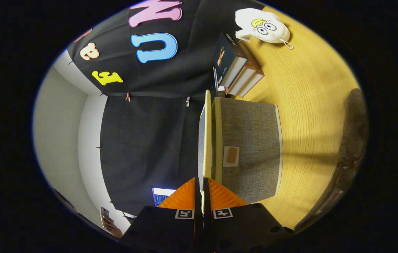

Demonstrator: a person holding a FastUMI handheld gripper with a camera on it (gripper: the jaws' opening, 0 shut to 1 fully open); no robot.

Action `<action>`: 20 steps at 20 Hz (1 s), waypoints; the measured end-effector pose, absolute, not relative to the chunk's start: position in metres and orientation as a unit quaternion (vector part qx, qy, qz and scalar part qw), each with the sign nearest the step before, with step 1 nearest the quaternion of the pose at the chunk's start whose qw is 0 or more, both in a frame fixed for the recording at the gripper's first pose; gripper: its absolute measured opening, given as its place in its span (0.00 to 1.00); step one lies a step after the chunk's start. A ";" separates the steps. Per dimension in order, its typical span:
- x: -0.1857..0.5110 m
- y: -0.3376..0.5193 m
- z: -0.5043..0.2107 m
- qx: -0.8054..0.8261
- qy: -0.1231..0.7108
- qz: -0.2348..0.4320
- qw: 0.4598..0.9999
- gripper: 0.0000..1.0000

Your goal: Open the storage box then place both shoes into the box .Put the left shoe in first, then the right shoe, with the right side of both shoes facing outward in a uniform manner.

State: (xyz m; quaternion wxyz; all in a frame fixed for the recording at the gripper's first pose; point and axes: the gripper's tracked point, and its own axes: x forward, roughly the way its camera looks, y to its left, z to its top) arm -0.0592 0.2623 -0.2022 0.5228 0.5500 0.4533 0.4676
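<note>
Gripper view | hand-held gripper [202, 186] clamps box lid [207, 137] | books [238, 70], plush toy [262, 25] beyond

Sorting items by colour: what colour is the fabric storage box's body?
Grey woven fabric storage box with pale cream edging, clearest in the gripper view; the gripper is shut on its lid.

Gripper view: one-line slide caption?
Gripper shut on the lid of the grey storage box, books and plush toy beyond.

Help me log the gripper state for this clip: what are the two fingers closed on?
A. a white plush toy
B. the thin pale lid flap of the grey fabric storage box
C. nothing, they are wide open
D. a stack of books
B: the gripper pinches the thin pale lid flap of the grey fabric storage box, one finger on each side.
</note>
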 end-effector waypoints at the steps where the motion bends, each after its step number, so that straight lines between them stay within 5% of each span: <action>1: -0.060 0.265 -0.190 0.551 0.445 0.472 0.525 0.05; 12: -0.063 0.347 -0.057 0.495 0.352 0.530 0.592 0.05; 20: -0.081 0.427 -0.037 0.439 0.345 0.552 0.619 0.05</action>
